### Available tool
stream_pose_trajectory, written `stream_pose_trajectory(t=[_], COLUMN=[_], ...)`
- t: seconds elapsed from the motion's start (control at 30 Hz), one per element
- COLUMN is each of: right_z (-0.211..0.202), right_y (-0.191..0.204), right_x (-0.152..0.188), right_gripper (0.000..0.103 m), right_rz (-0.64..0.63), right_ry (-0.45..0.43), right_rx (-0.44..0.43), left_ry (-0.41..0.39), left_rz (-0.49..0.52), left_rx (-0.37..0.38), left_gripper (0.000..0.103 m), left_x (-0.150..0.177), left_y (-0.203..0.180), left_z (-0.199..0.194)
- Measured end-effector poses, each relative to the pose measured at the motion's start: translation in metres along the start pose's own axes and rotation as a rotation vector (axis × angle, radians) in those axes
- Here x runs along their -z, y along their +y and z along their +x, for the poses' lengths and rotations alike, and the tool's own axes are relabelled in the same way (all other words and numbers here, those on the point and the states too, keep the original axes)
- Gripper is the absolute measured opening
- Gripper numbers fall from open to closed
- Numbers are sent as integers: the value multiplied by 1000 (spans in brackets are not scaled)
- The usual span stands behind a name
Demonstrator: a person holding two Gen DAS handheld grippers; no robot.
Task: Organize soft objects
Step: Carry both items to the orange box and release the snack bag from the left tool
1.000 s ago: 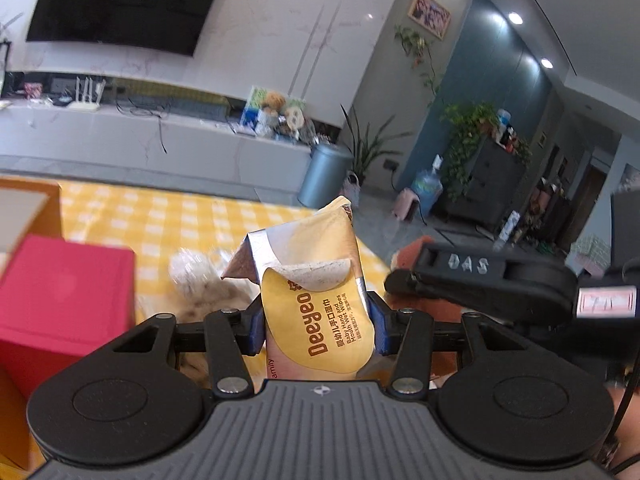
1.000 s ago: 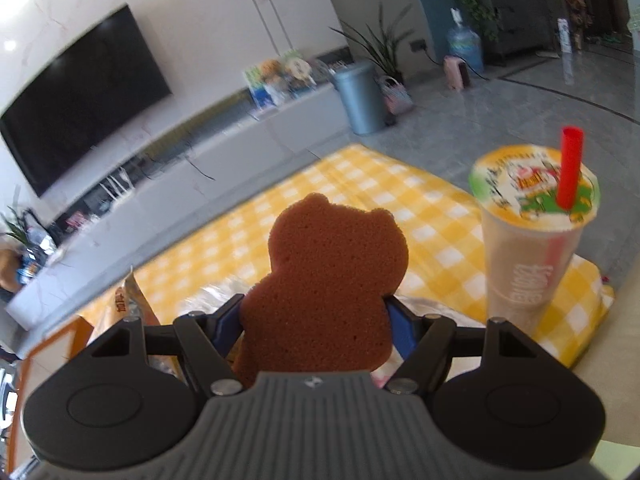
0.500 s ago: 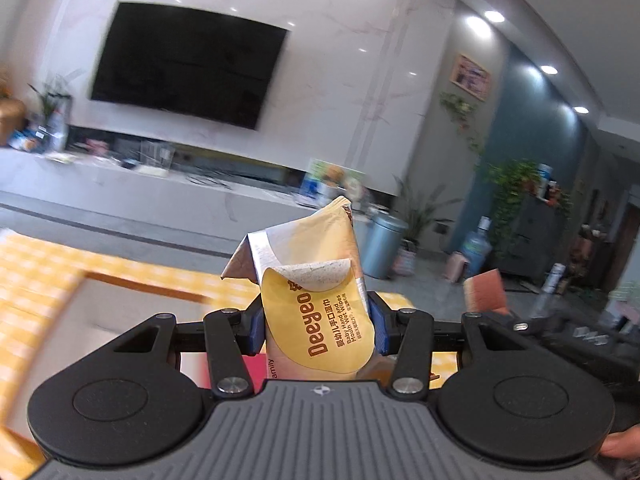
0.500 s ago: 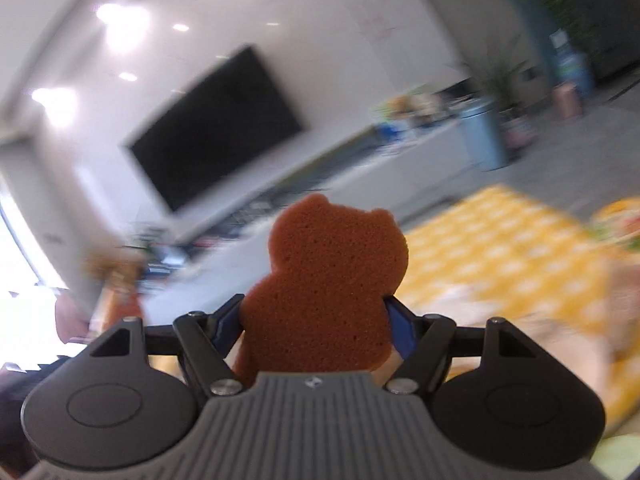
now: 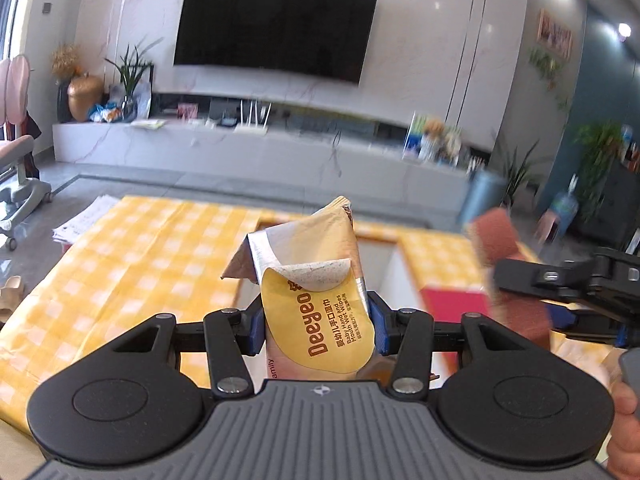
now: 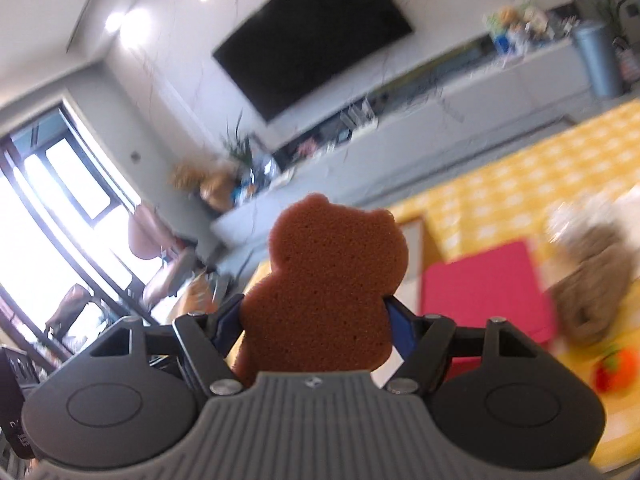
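My left gripper (image 5: 316, 326) is shut on a yellow Deeyeo wet-wipes pack (image 5: 310, 288) and holds it upright above an open box (image 5: 384, 256) with an orange rim and white inside. My right gripper (image 6: 316, 320) is shut on a brown bear-shaped sponge (image 6: 324, 280). That sponge and gripper also show blurred at the right of the left wrist view (image 5: 504, 264), beside the box. A red lid-like panel (image 6: 480, 292) lies by the box.
A yellow checked cloth (image 5: 132, 248) covers the table. A beige soft toy (image 6: 592, 284) and a small orange-red toy (image 6: 616, 368) lie right of the red panel. Papers (image 5: 84, 220) sit at the table's far left corner. A TV wall stands behind.
Both grippers have swung to the left with their loads still held. The box has come under the wipes pack, and the drink cup has left the right view.
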State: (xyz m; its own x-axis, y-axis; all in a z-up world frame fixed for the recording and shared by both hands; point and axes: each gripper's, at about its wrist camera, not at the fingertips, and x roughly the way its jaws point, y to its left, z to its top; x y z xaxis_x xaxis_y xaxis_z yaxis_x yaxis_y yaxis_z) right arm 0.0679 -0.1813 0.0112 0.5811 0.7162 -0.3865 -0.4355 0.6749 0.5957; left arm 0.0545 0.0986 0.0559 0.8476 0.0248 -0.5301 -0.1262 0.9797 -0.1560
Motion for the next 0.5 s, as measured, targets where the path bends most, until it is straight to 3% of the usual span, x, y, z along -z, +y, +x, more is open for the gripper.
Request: stream_pose_trajectory(t=[0.17, 0.37, 0.5], right_z=[53, 73, 78], right_y=[14, 19, 14], right_x=[27, 36, 38], right_gripper=[72, 72, 72], right_rz=[-84, -227, -273], right_ry=[45, 77, 94], right_rx=[115, 178, 195], left_ry=[70, 167, 153], left_rz=[-51, -2, 93], left_rx=[8, -1, -47], left_gripper=[56, 50, 50], left_x=[12, 23, 26], left_y=[34, 37, 22], left_z=[25, 54, 56])
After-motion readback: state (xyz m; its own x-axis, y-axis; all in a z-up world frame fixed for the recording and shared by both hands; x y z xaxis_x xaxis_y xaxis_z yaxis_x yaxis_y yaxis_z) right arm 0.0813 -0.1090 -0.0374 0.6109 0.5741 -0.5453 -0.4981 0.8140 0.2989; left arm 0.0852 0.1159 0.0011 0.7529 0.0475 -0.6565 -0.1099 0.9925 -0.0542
